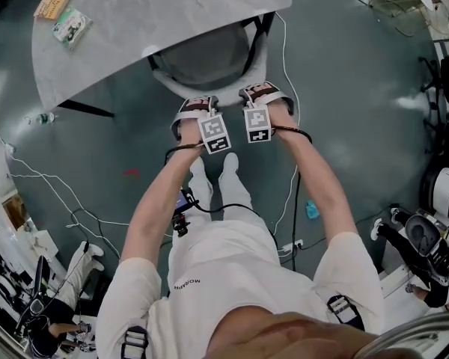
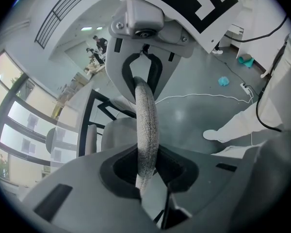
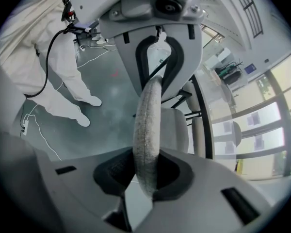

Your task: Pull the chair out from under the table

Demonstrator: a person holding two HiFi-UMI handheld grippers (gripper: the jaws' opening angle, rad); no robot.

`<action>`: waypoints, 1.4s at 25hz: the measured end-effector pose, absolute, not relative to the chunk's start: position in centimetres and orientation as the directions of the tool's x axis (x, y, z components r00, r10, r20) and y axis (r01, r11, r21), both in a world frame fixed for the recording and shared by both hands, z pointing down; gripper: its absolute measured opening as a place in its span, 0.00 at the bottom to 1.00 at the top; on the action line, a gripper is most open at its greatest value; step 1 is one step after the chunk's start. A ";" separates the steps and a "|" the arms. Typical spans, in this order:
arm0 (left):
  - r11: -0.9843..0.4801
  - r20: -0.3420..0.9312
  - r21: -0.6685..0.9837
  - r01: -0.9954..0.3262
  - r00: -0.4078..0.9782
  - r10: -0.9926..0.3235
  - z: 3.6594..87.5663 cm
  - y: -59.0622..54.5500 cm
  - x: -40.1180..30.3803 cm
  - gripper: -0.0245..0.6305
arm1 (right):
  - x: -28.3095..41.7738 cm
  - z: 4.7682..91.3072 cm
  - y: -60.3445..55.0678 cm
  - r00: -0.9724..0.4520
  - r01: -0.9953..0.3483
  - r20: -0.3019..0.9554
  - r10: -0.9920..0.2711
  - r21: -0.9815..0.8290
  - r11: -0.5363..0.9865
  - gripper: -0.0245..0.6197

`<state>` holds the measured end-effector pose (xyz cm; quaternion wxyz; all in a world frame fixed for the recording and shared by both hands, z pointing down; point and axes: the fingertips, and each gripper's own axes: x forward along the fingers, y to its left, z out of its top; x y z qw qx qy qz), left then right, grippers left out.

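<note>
Grey fabric is pinched in both tools: the left gripper (image 2: 144,174) and the right gripper (image 3: 146,174) each have their jaws drawn partway in, pads pressing on the padded top edge of the chair (image 1: 202,66) back, the two side by side. The chair sits half tucked under the pale marble table (image 1: 172,13), its back towards the person. Farther across the tabletop lie a green packet (image 1: 72,26) and a tan packet (image 1: 54,4).

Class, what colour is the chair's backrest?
The backrest is light grey speckled fabric, clearest in the right gripper view.
</note>
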<state>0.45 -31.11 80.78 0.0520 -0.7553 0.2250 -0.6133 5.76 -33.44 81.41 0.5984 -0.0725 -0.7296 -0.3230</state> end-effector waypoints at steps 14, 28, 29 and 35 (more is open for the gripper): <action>-0.902 0.913 -0.327 -0.282 0.153 -0.378 80.6 -23.8 2.6 0.16 | 8.0 81.2 -26.0 -0.261 0.480 0.930 -0.257 0.357 0.801 0.17; -0.911 0.923 -0.285 -0.297 0.170 -0.345 80.3 -16.4 4.9 0.16 | 10.3 80.8 -18.6 -0.242 0.465 0.940 -0.239 0.329 0.822 0.18; -0.913 0.924 -0.282 -0.296 0.172 -0.341 80.3 -15.8 5.1 0.16 | 10.5 80.8 -18.0 -0.240 0.465 0.941 -0.238 0.327 0.823 0.17; -0.926 0.932 -0.246 -0.287 0.192 -0.307 80.1 -12.2 6.6 0.16 | 12.0 80.6 -14.5 -0.222 0.469 0.952 -0.212 0.295 0.832 0.17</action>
